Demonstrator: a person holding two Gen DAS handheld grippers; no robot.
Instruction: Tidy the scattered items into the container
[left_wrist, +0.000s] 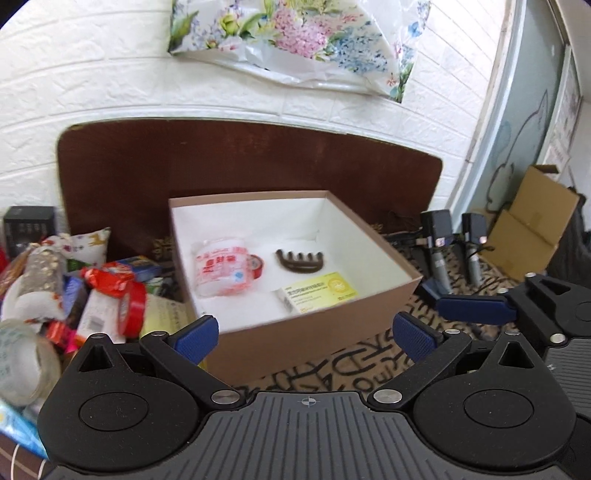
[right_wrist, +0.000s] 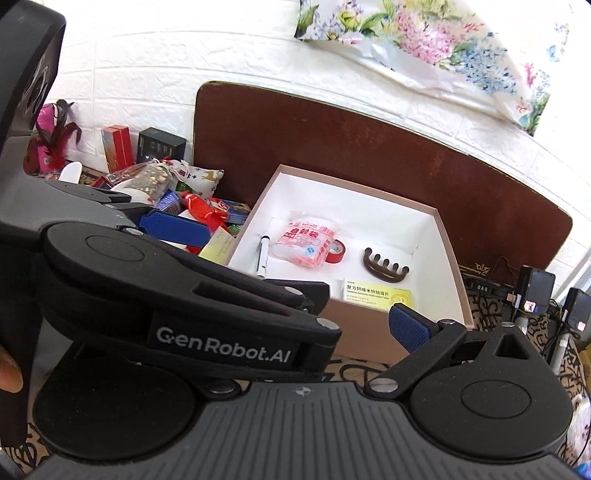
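Both claws (left_wrist: 306, 334) before box (left_wrist: 314, 332)

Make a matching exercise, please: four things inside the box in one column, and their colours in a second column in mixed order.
All four lie in the box.

Things:
1. comb
2. tape roll
3. medicine packet
4. pen

Colours:
A. yellow and white
B. white with a black cap
C. dark brown
D. red

Pairs: 1-C, 2-D, 3-A, 4-B
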